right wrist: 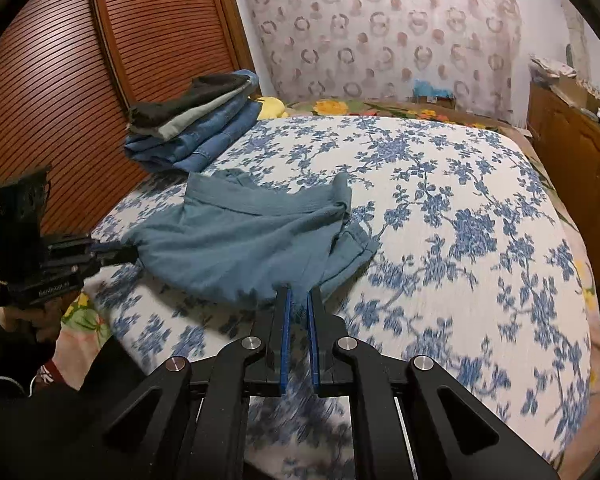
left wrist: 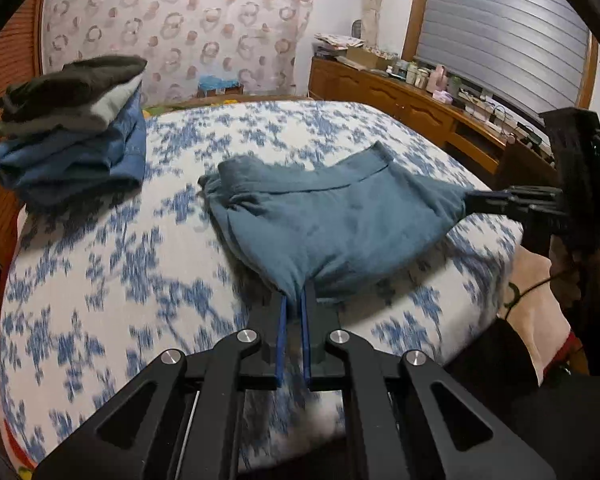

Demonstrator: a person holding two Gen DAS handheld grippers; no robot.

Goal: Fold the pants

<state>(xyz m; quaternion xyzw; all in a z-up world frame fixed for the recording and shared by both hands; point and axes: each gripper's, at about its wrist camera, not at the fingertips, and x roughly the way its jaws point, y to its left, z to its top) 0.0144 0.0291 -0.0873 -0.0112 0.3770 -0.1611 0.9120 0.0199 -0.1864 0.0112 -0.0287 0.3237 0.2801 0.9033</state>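
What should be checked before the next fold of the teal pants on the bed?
1. Left gripper pinching teal pants: ok.
2. Right gripper pinching the other near corner: ok.
3. Fabric between the grips flat: not ok, sagging and creased.
4. Far edge smooth: not ok, bunched.
5. Bedspread beyond the pants free for laying down: ok.
6. Folded stack apart from pants: ok.

this is a bedroom in a home. a big bed (right wrist: pixel 440 208) with blue flowers fills it, folded clothes (right wrist: pixel 196 128) on it, a wooden dresser (left wrist: pixel 400 100) beside it.
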